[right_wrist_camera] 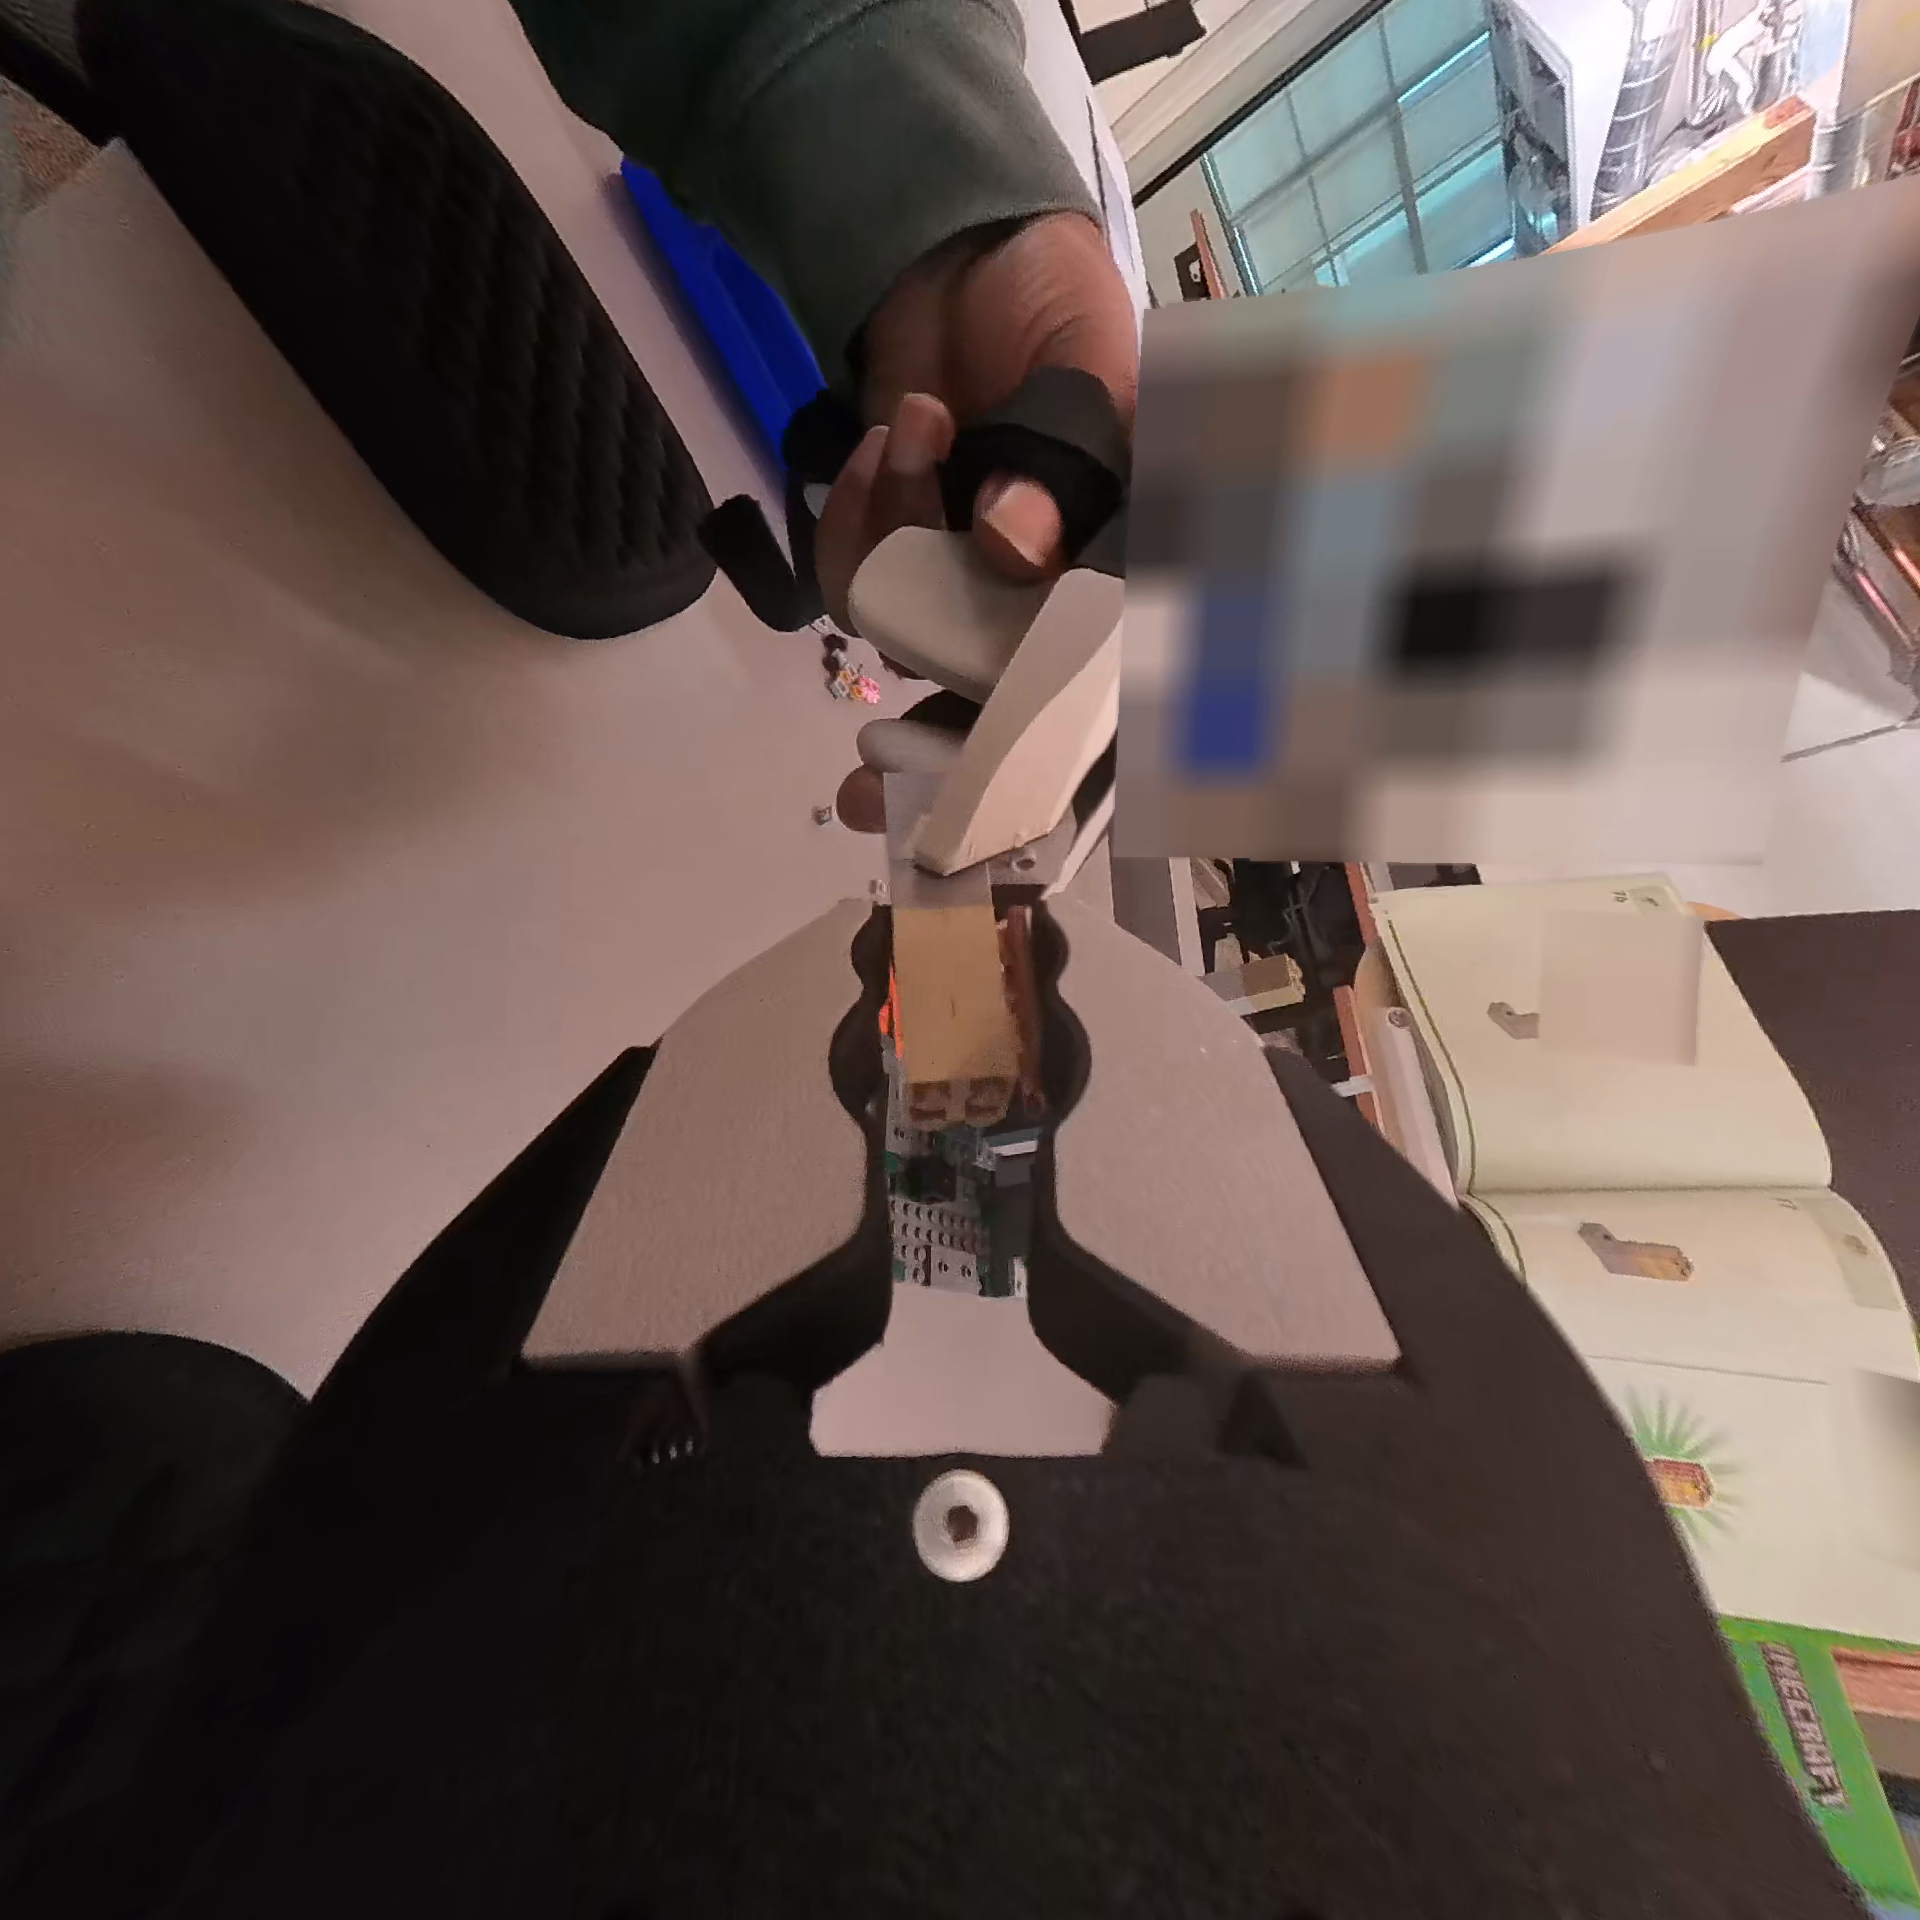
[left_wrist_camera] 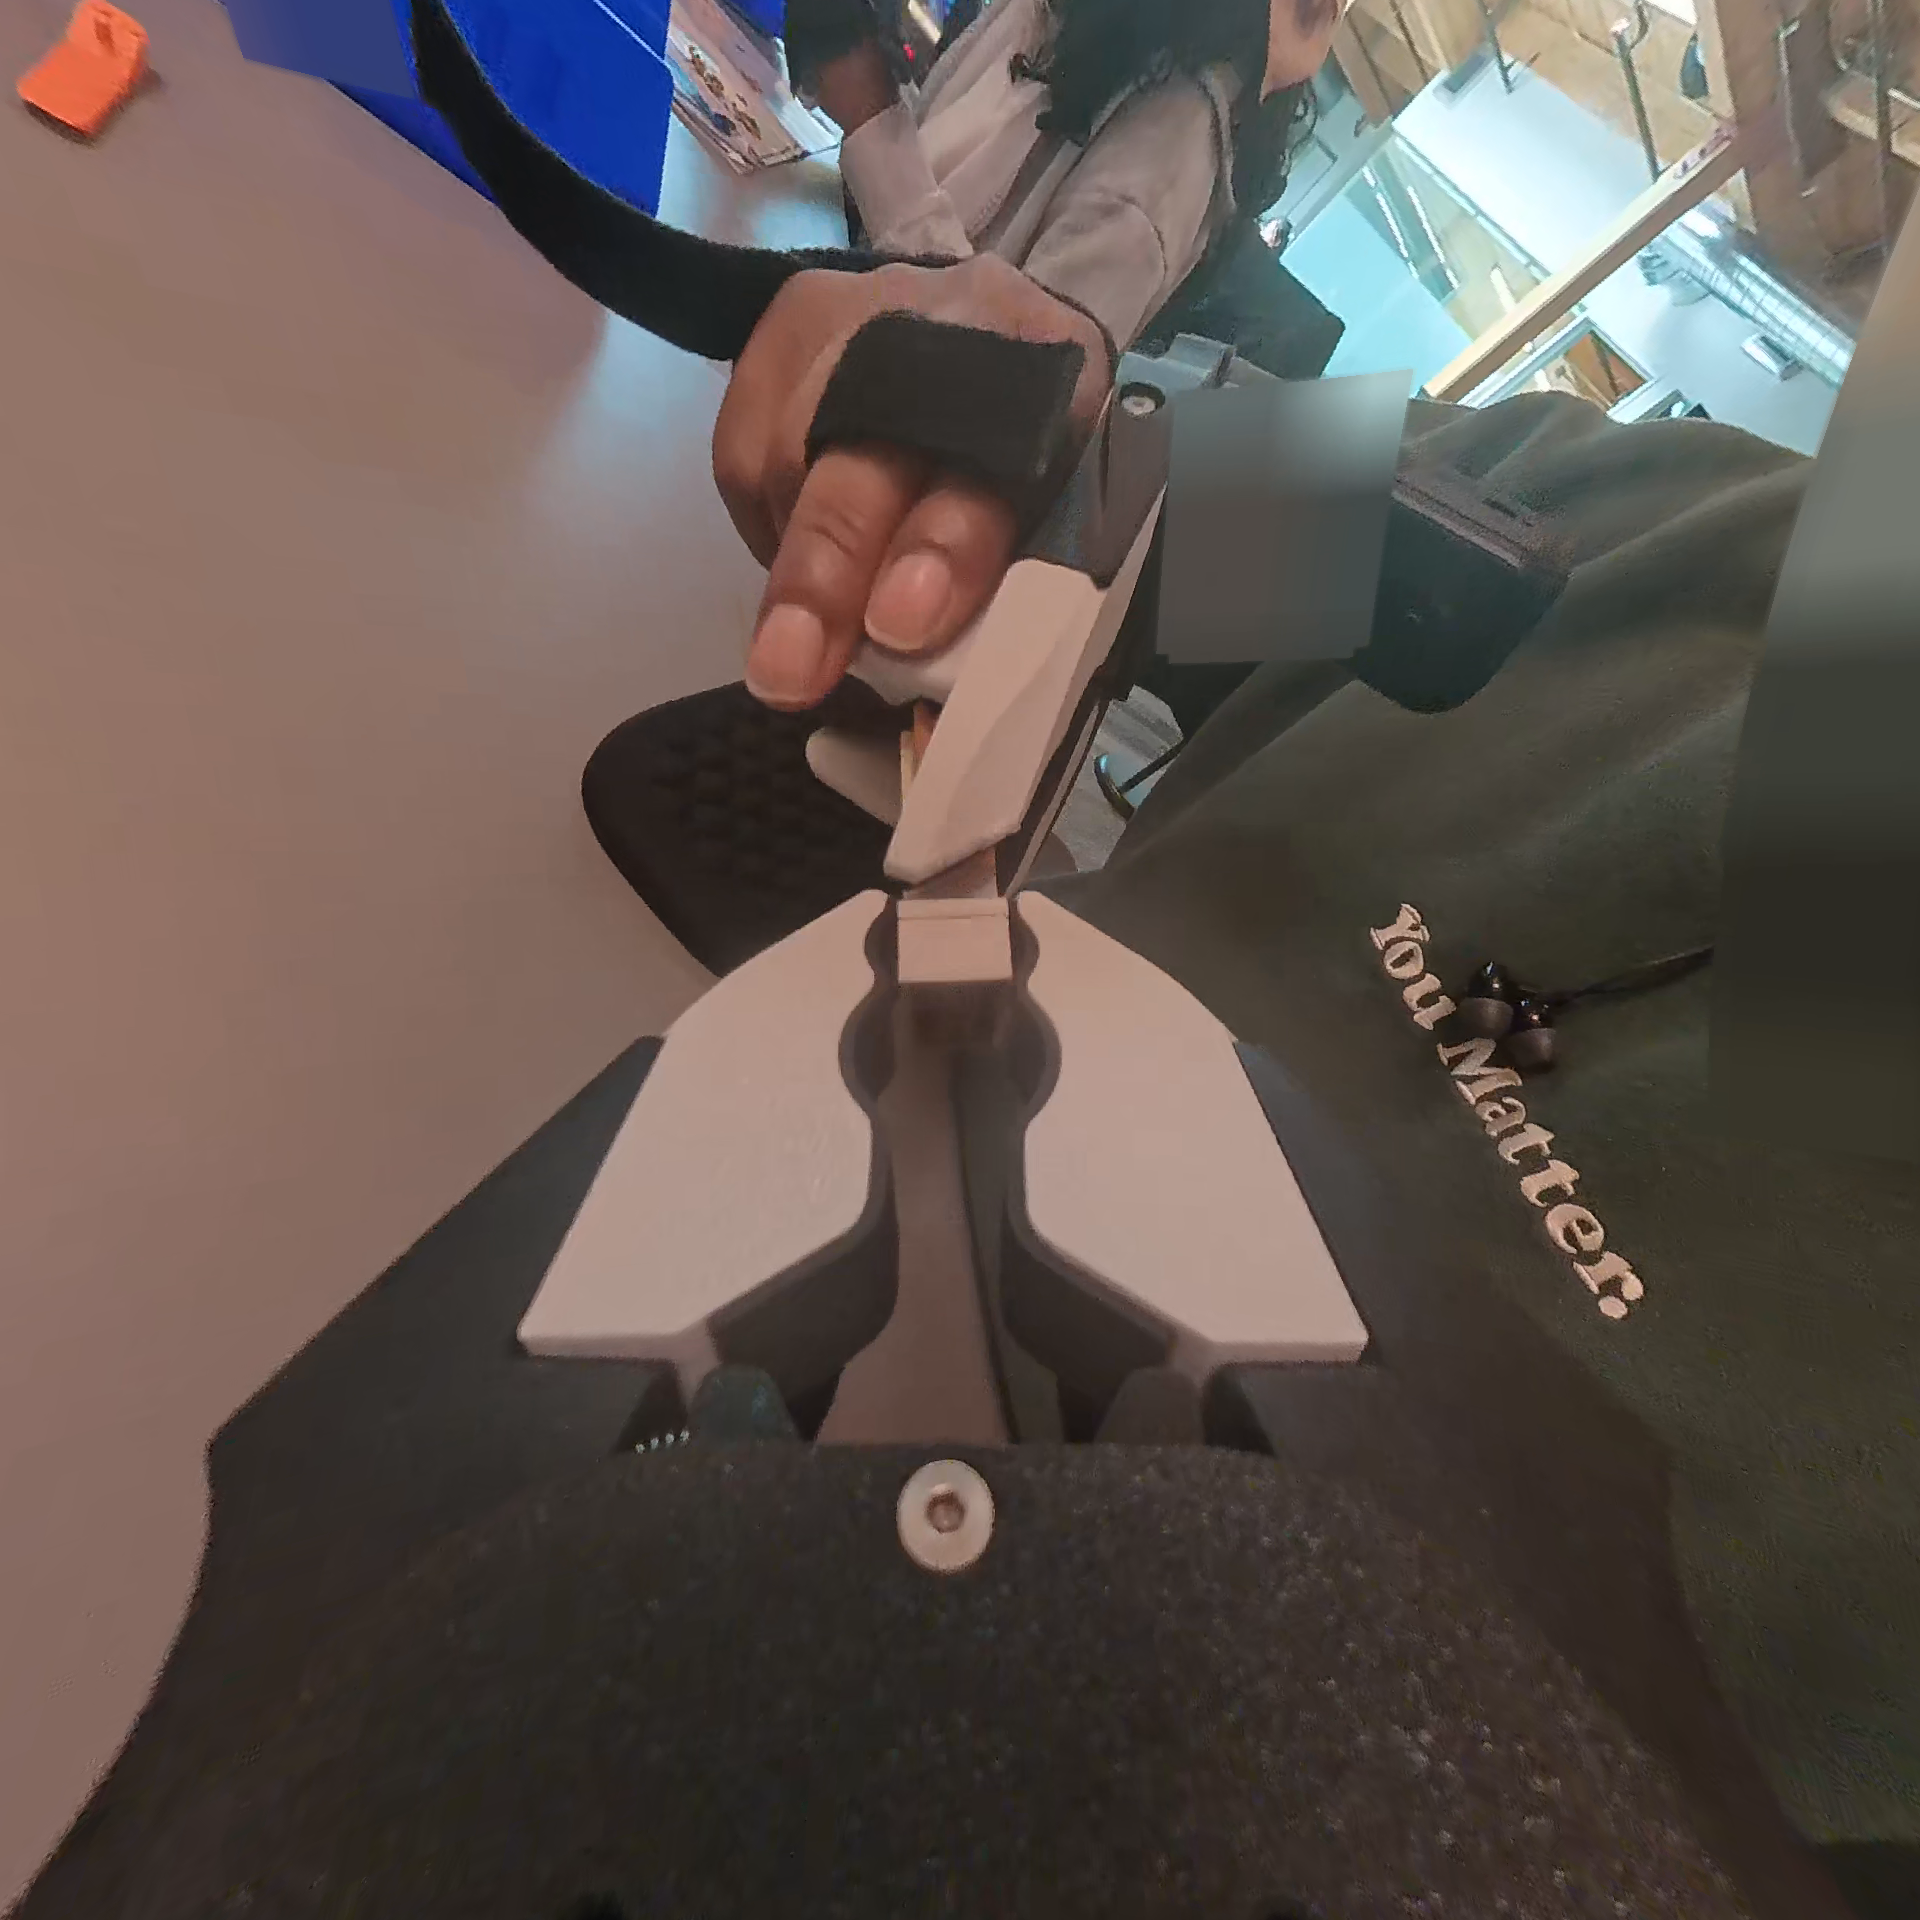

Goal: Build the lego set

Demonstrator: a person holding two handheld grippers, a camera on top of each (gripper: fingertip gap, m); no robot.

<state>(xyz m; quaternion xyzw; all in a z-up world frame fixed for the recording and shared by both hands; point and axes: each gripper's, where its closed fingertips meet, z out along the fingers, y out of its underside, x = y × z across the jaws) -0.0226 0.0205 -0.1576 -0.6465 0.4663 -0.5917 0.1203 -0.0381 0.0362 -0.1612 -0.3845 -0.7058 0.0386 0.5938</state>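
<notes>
In the left wrist view my left gripper (left_wrist_camera: 951, 925) is shut on a small grey brick (left_wrist_camera: 951, 940) at its fingertips. My right gripper (left_wrist_camera: 951, 868) comes in from above and meets that brick tip to tip. In the right wrist view my right gripper (right_wrist_camera: 961, 935) is shut on a tan brick (right_wrist_camera: 951, 997) with a brown part (right_wrist_camera: 1023, 971) at its side. The grey brick (right_wrist_camera: 940, 888) joins the tan brick's far end, where the left gripper (right_wrist_camera: 940, 852) holds it. A green and grey studded build (right_wrist_camera: 951, 1216) shows through the gap behind the tan brick.
An open instruction booklet (right_wrist_camera: 1610, 1091) and a green box (right_wrist_camera: 1818, 1745) lie at the right. Small loose pieces (right_wrist_camera: 847, 675) lie on the white table (right_wrist_camera: 312, 831). An orange part (left_wrist_camera: 88, 68), a black chair (left_wrist_camera: 727, 810), earbuds (left_wrist_camera: 1507, 1023) and another person (left_wrist_camera: 1091, 208) are around.
</notes>
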